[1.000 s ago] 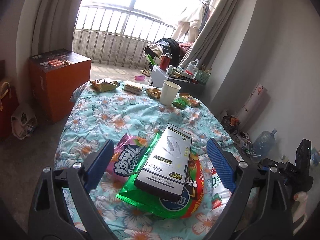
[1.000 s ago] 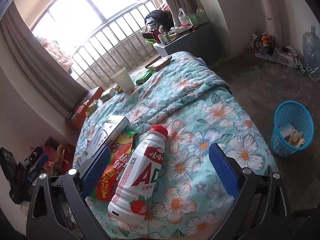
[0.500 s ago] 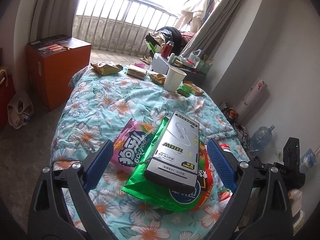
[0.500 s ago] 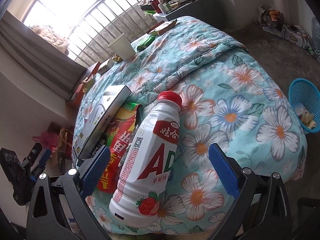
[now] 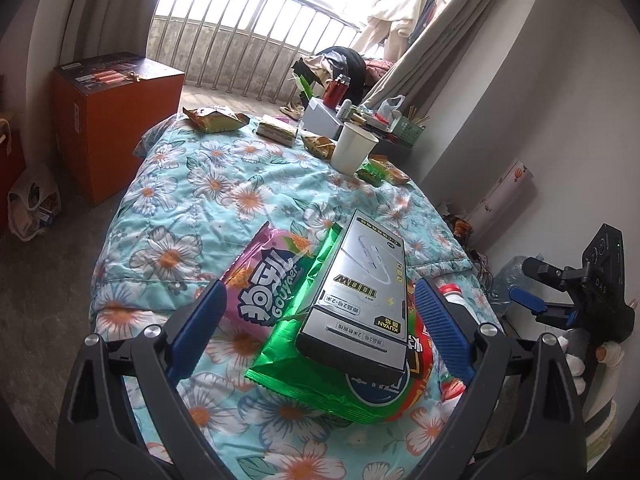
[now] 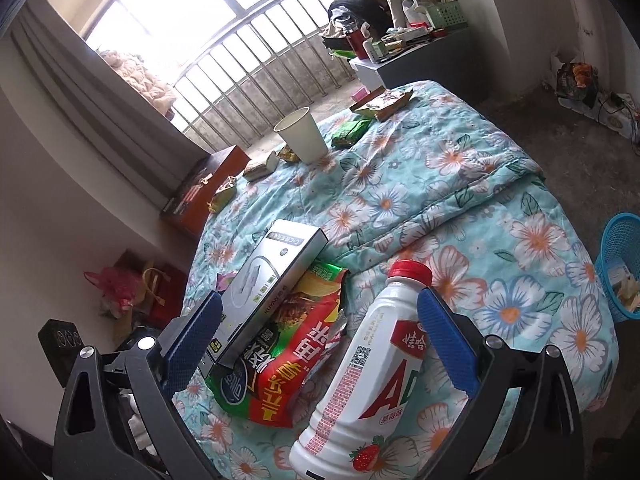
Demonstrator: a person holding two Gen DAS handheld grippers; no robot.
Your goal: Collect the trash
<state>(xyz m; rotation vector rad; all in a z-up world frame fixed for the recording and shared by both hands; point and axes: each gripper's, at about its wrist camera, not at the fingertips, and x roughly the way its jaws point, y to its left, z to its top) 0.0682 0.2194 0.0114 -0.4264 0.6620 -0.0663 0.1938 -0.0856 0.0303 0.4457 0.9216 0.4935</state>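
Note:
A silver box (image 5: 360, 292) lies on a green and red chip bag (image 5: 340, 380), beside a pink snack bag (image 5: 260, 280), on a floral quilt. My left gripper (image 5: 320, 328) is open, its blue pads on either side of the box. In the right wrist view a white milk bottle with a red cap (image 6: 372, 364) lies on its side next to the chip bag (image 6: 288, 360) and box (image 6: 272, 280). My right gripper (image 6: 320, 340) is open, straddling the bottle and the bag. A blue wastebasket (image 6: 620, 264) stands on the floor at the right.
A paper cup (image 5: 356, 148) and several small wrappers (image 5: 212, 120) lie at the quilt's far end. An orange box (image 5: 116, 120) stands on the left floor, a cluttered side table (image 6: 416, 56) beyond. A water jug (image 5: 508, 284) sits by the wall.
Both grippers have come lower and closer to the pile. The box and the bottle now look larger and sit between the open fingers. The right view has swung left, pushing the wastebasket to the edge.

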